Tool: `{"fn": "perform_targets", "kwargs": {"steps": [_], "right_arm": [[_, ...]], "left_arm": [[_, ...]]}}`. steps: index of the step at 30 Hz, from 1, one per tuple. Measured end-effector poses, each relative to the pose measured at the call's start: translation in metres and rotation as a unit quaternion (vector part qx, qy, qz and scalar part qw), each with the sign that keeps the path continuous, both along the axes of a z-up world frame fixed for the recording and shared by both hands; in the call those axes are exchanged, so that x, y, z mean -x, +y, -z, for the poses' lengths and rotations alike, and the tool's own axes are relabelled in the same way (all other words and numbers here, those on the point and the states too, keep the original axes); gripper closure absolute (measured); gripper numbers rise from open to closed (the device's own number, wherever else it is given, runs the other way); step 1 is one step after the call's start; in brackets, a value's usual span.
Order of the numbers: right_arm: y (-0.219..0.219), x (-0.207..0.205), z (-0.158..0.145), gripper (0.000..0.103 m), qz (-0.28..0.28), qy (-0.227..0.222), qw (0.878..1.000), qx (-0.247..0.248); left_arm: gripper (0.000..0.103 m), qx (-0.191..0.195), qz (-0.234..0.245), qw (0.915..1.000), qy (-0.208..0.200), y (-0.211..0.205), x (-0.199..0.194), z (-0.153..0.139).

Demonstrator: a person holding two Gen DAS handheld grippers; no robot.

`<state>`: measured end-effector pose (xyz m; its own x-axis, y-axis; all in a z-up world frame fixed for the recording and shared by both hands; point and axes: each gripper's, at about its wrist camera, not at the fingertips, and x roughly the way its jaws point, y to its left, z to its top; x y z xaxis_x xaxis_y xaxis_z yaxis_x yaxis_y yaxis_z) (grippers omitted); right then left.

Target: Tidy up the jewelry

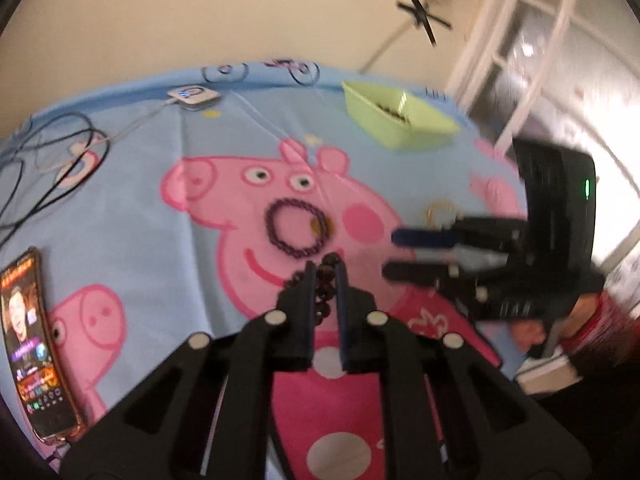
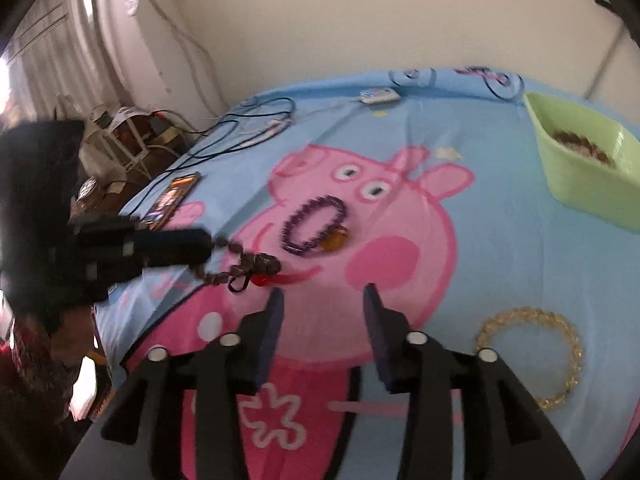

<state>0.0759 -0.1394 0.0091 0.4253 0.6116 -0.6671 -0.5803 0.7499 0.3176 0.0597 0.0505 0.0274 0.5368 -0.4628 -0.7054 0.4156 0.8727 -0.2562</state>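
My left gripper (image 1: 325,266) is shut on a dark brown beaded bracelet (image 1: 325,292) and holds it just above the cloth; in the right wrist view the bracelet (image 2: 244,266) hangs from the left gripper (image 2: 206,246) with a red tassel. A purple beaded bracelet (image 1: 298,232) with an amber bead lies on the pig's face, also in the right wrist view (image 2: 314,224). A gold bracelet (image 2: 532,356) lies to the right of my open, empty right gripper (image 2: 324,300). The right gripper (image 1: 390,252) shows at right in the left wrist view. A green bin (image 1: 396,120) (image 2: 584,176) holds beads.
A blue cartoon-pig cloth (image 1: 160,200) covers the table. A phone (image 1: 28,344) lies at the left edge, also in the right wrist view (image 2: 174,198). Black cables (image 1: 52,160) and a small white charger (image 1: 194,96) lie at the far left. Wall behind.
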Motion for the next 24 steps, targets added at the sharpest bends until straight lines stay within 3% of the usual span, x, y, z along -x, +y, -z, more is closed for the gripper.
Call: {"fn": "perform_targets", "kwargs": {"steps": [7, 12, 14, 15, 17, 20, 21, 22, 24], "right_arm": [[0.042, 0.008, -0.002, 0.085, -0.056, -0.016, 0.998, 0.030], [0.069, 0.002, 0.001, 0.085, -0.076, -0.005, 0.997, 0.027], [0.079, 0.000, 0.008, 0.103, -0.076, -0.008, 0.995, 0.062], [0.079, 0.001, 0.008, 0.103, -0.069, -0.027, 0.994, 0.079], [0.070, 0.001, 0.008, 0.103, -0.066, -0.022, 0.994, 0.084], [0.044, 0.006, 0.008, 0.103, -0.051, -0.021, 0.995, 0.082], [0.035, 0.008, 0.008, 0.103, -0.054, -0.017, 0.996, 0.073], [0.028, 0.011, 0.008, 0.094, -0.059, -0.010, 0.996, 0.062], [0.011, 0.012, 0.005, 0.073, -0.050, -0.010, 0.998, 0.045]], "left_arm": [[0.094, 0.017, -0.020, 0.9995, 0.020, 0.011, -0.003, 0.005], [0.094, -0.012, -0.042, 0.9989, 0.017, 0.016, -0.006, 0.007], [0.094, -0.056, -0.069, 0.9959, 0.018, 0.020, -0.009, 0.015], [0.094, -0.072, -0.082, 0.9938, 0.022, 0.021, -0.011, 0.019], [0.094, -0.100, -0.106, 0.9883, 0.044, 0.027, -0.015, 0.031], [0.094, -0.074, -0.108, 0.9904, 0.045, 0.040, -0.004, 0.025], [0.089, -0.068, -0.110, 0.9909, 0.038, 0.043, 0.000, 0.021], [0.077, -0.060, -0.114, 0.9912, 0.028, 0.047, 0.004, 0.015], [0.069, -0.047, -0.130, 0.9904, 0.004, 0.054, 0.011, 0.001]]}}
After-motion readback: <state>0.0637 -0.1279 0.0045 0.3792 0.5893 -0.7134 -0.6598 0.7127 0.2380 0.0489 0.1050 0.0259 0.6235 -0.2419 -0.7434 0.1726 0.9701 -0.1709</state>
